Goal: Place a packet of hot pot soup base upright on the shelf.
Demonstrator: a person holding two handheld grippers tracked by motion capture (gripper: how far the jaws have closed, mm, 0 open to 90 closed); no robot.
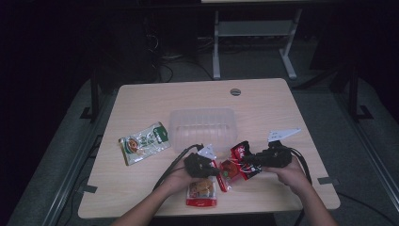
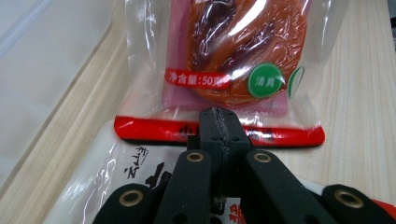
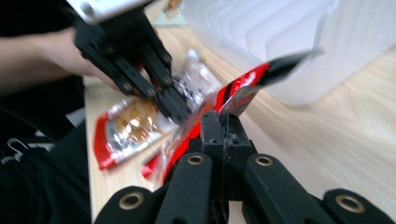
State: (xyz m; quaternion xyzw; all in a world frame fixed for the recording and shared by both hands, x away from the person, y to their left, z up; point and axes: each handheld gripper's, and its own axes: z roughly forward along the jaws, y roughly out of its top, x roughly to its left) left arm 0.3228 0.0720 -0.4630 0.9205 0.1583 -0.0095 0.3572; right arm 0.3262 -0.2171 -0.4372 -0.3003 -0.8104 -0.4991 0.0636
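Where glossy film crinkles, red-edged clear packet, smooth pale wood table.

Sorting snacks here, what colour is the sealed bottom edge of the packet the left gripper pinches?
Red, clearest in the left gripper view.

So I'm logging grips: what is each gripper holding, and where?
Left gripper pinches the clear snack packet at its red bottom seal; right gripper pinches the red-black packet at its edge.

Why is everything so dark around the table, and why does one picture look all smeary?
High view: light falls on the table alone, so the room behind is black. Right gripper view: the red packet and clear tub are blurred. Left gripper view: sharp, but glare streaks the orange snack bag.
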